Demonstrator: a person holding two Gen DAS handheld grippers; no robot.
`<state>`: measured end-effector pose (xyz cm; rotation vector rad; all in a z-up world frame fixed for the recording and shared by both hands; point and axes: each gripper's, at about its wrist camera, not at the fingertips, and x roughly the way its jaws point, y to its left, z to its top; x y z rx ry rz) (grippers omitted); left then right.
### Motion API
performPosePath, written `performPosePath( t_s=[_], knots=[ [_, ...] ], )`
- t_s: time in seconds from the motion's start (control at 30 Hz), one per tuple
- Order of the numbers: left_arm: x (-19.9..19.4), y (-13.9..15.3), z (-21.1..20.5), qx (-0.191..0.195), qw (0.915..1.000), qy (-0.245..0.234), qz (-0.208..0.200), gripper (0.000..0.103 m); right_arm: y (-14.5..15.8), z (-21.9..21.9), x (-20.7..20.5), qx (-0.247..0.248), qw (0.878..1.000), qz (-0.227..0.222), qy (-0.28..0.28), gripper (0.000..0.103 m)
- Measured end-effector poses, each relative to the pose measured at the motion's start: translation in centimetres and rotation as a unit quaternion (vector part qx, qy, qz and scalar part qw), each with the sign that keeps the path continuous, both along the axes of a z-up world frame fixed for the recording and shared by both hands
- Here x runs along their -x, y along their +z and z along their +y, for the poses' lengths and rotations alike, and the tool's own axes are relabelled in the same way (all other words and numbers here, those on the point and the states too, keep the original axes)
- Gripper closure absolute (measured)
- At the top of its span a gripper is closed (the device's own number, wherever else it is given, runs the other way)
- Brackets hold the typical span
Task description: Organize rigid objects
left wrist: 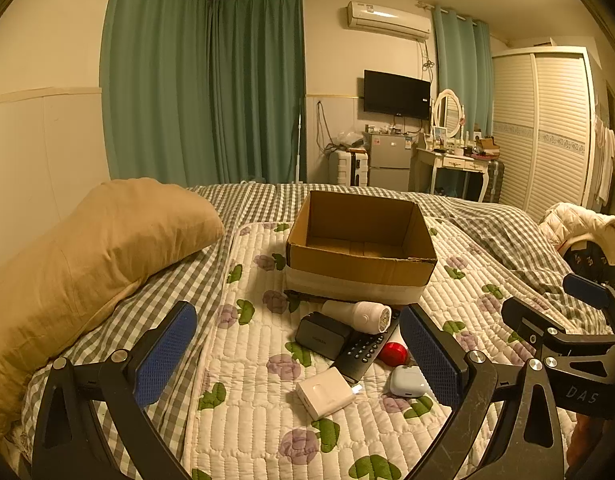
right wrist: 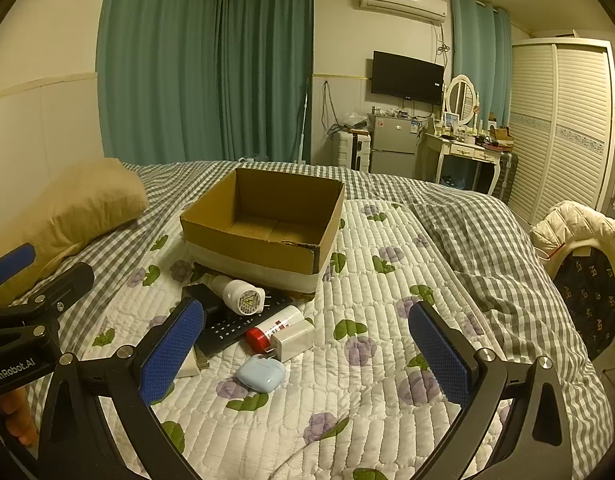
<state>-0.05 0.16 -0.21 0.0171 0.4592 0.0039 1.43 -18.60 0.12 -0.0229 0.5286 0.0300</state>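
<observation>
Both the left gripper (left wrist: pixel 297 352) and right gripper (right wrist: pixel 305 344) gape empty (blue pads apart) near the remote (left wrist: pixel 365 350).

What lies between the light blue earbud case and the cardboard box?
In the right wrist view: a red-capped bottle, white charger, black remote and white plug adapter, between earbud case and cardboard box.

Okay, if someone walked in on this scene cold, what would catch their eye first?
Probably the open cardboard box, empty, in the middle of the bed on the floral quilt. Next, the clutter just in front of it: a black remote, chargers and a pale blue earbud case. Both hand-held grippers, left and right, hover open nearby.
</observation>
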Motion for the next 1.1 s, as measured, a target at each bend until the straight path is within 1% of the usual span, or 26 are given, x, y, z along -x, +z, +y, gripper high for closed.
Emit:
performPosePath(
  t_s=[1.1],
  knots=[
    [0.03, -0.10, 0.00, -0.001, 1.0000, 0.000, -0.001, 0.000, -0.06, 0.47, -0.14, 0.002, 1.000, 0.005, 0.003, 0.000]
  ],
)
